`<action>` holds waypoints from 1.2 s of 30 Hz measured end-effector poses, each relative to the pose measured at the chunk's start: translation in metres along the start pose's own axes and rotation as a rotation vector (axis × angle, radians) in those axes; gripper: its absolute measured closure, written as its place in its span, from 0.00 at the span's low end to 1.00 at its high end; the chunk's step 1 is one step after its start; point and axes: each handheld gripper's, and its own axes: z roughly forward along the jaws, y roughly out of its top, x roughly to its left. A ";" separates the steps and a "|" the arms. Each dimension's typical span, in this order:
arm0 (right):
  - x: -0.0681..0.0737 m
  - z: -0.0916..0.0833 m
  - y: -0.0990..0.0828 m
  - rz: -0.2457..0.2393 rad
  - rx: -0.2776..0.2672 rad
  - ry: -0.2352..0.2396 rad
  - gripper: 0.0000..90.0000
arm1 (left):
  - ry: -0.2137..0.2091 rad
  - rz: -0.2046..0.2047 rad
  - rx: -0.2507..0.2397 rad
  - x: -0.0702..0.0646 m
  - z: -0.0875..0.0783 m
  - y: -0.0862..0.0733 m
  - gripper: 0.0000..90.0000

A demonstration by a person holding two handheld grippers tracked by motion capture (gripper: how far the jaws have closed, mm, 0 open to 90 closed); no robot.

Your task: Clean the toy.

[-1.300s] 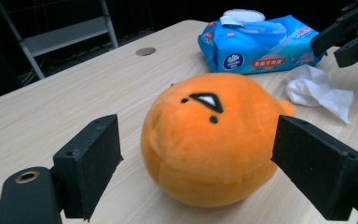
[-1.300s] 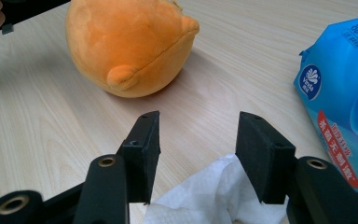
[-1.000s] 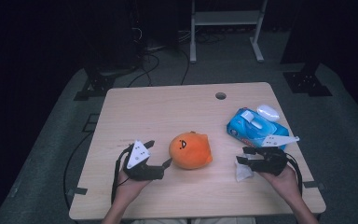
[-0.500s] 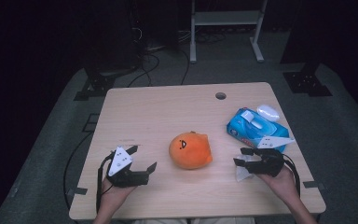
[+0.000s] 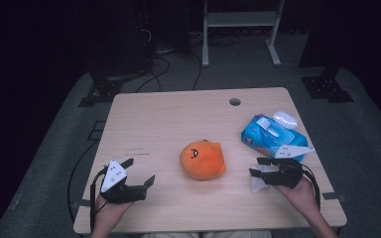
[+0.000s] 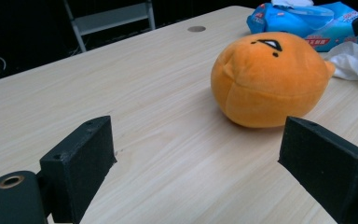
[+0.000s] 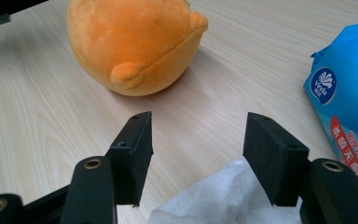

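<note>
**Desk:** As the left gripper (image 5: pixel 140 171) pulls back toward the near left corner of the table (image 5: pixel 178 114), what has changed from a second ago?

**Photographer:** It was right beside the orange plush toy (image 5: pixel 202 159); now it sits well apart from it. Its jaws have just been opening and stand wide, with bare wood between them.

**Desk:** And the toy?

**Photographer:** It sits released at mid-table, resting on its own, face up.

**Desk:** And the right gripper (image 5: pixel 256 166)?

**Photographer:** It has kept its place near the blue wipes pack (image 5: pixel 270 136). Its jaws have also just been opening. The crumpled white tissue (image 5: pixel 257 184) lies under them, but the pads are not pressing it.

**Desk:** What does that mean?

**Photographer:** Both claws look unclenched. By my reading the toy has been set down, and the tissue is the likelier next pick.
</note>
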 end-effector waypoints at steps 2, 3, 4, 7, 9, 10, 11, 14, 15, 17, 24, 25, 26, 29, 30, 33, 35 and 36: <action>0.000 0.001 0.000 -0.001 0.002 0.002 0.45 | 0.008 -0.007 0.000 0.002 -0.003 -0.003 0.11; 0.000 0.001 0.000 -0.003 0.003 0.003 0.45 | 0.013 -0.014 0.001 0.003 -0.004 -0.004 0.11; 0.001 0.001 0.000 -0.003 0.005 0.003 0.45 | 0.017 -0.019 -0.001 0.005 -0.005 -0.005 0.11; 0.000 0.002 -0.001 -0.004 0.005 0.002 0.45 | 0.026 -0.036 -0.004 0.008 -0.007 -0.009 0.11; 0.001 0.002 -0.001 -0.003 0.009 -0.001 0.44 | 0.031 -0.046 -0.004 0.009 -0.007 -0.012 0.11; 0.001 0.002 -0.002 -0.007 0.006 -0.003 0.44 | 0.033 -0.052 -0.004 0.010 -0.007 -0.014 0.11; 0.001 0.002 -0.002 -0.006 0.007 -0.003 0.44 | 0.033 -0.060 -0.003 0.010 -0.007 -0.015 0.11; 0.002 0.002 -0.003 -0.008 0.010 -0.002 0.43 | 0.032 -0.065 0.005 0.011 -0.006 -0.019 0.10; 0.003 0.003 -0.003 -0.009 0.011 -0.001 0.43 | 0.031 -0.067 0.003 0.011 -0.005 -0.020 0.10; 0.004 0.003 -0.002 -0.014 0.012 -0.001 0.43 | 0.029 -0.069 0.001 0.010 -0.006 -0.021 0.10; 0.007 0.004 -0.003 -0.024 0.015 0.005 0.43 | 0.011 -0.071 0.011 0.008 -0.001 -0.023 0.10; 0.007 0.004 -0.004 -0.026 0.017 0.003 0.43 | 0.010 -0.068 0.012 0.008 -0.001 -0.023 0.10; 0.007 0.005 -0.004 -0.026 0.018 0.003 0.43 | 0.008 -0.063 0.014 0.007 0.000 -0.023 0.10; 0.008 0.005 -0.005 -0.030 0.019 0.005 0.42 | 0.003 -0.065 0.011 0.006 0.000 -0.023 0.10; 0.008 0.005 -0.005 -0.030 0.019 0.006 0.42 | 0.003 -0.065 0.011 0.006 0.001 -0.024 0.10; 0.009 0.005 -0.005 -0.031 0.018 0.006 0.42 | 0.000 -0.063 0.014 0.006 0.001 -0.024 0.10; 0.009 0.005 -0.005 -0.031 0.019 0.008 0.42 | -0.004 -0.061 0.015 0.005 0.002 -0.024 0.10; 0.010 0.005 -0.005 -0.033 0.019 0.008 0.42 | -0.004 -0.059 0.015 0.005 0.002 -0.024 0.10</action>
